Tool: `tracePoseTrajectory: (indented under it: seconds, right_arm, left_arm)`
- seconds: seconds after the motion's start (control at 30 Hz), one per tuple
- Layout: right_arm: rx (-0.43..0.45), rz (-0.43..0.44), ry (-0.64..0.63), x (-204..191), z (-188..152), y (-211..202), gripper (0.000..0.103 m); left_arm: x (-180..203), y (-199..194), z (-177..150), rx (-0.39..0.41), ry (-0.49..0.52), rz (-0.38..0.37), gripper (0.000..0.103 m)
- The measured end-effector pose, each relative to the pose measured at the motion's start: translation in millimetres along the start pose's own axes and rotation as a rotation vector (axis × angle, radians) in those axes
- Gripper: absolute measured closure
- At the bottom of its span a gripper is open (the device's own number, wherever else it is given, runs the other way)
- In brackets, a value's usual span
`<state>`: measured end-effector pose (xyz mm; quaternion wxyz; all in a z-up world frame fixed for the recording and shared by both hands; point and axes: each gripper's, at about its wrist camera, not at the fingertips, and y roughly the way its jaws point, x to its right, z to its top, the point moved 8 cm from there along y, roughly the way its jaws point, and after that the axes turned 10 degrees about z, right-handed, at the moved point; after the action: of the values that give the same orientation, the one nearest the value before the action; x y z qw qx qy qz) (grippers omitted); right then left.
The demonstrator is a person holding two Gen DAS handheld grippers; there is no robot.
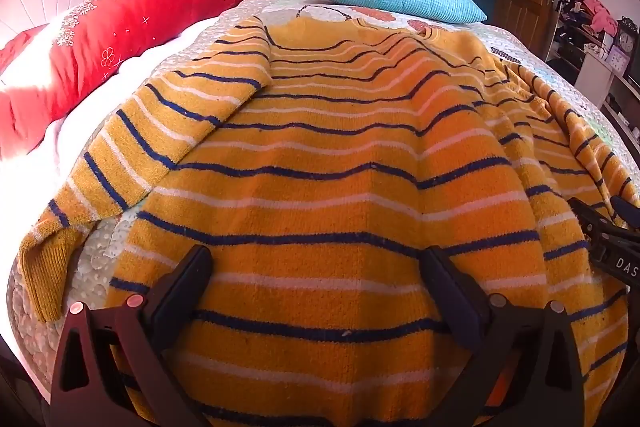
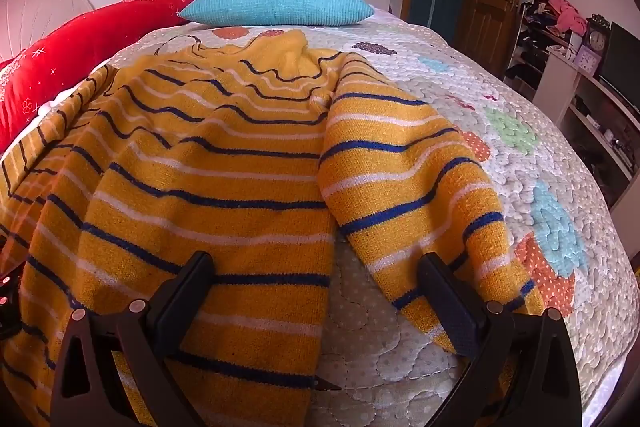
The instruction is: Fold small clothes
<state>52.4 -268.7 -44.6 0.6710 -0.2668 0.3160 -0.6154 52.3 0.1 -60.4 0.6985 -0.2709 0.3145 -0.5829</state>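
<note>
I am holding both tools over a mustard-yellow knitted sweater with navy and white stripes [image 1: 340, 163], which is lying spread out on the quilted bedspread with coloured patches [image 2: 520, 131], hem toward me and neckline at twelve o'clock.

Left tool [image 1: 316, 287]: released, jaws standing wide apart, nothing between the pads. It is tilting downward over the lower body of the sweater, near the hem. In the left wrist view the left sleeve [image 1: 132, 155] is running out toward nine o'clock, its ribbed cuff drooping near the edge of the bed.

Right tool [image 2: 316, 287]: likewise released and grasping nothing. It is hanging over the gap where the sweater's right side edge is meeting the right sleeve [image 2: 404, 195]; bare bedspread is showing between the jaws. That sleeve is lying from twelve toward five o'clock.

Whether either tool is touching the fabric I cannot tell.

Assessment: I am judging the task to be at its opening step. The garment is laid out but not flattened; ripples are running across the chest, and no fold is showing yet.

Next move, in my judgement: each tool is needing to come down and pinch a single edge, most likely a sleeve or the hem corners, and carry it across the body. The knit is looking soft and thick, so a shallow pinch is risking slippage or dragging both layers.

A red embroidered bolster [image 1: 140, 27] and a turquoise ribbed cushion [image 2: 276, 1] are lying at the far side, well clear.
</note>
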Motion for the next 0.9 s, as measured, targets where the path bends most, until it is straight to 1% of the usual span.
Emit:
tracePoseTrajectory:
  seconds: [0.37, 0.6, 0.77, 0.9]
  right_arm:
    - [0.006, 0.012, 0.006, -0.8, 0.7, 0.8, 0.000]
    - [0.010, 0.039, 0.020, -0.9, 0.3, -0.8, 0.000]
    - [0.010, 0.035, 0.019, -1.0, 0.1, -0.9, 0.000]
    - [0.005, 0.017, 0.013, -1.9, 0.1, 0.1, 0.000]
  left_arm:
    - [-6.7, 2.6, 3.2, 0.004, -0.001, 0.002, 0.000]
    - [-2.6, 4.2, 0.2, -0.034, 0.003, -0.013, 0.000]
    - [-1.8, 5.1, -0.8, -0.035, 0.008, -0.022, 0.000]
    - [0.2, 1.4, -3.3, -0.018, 0.012, -0.008, 0.000]
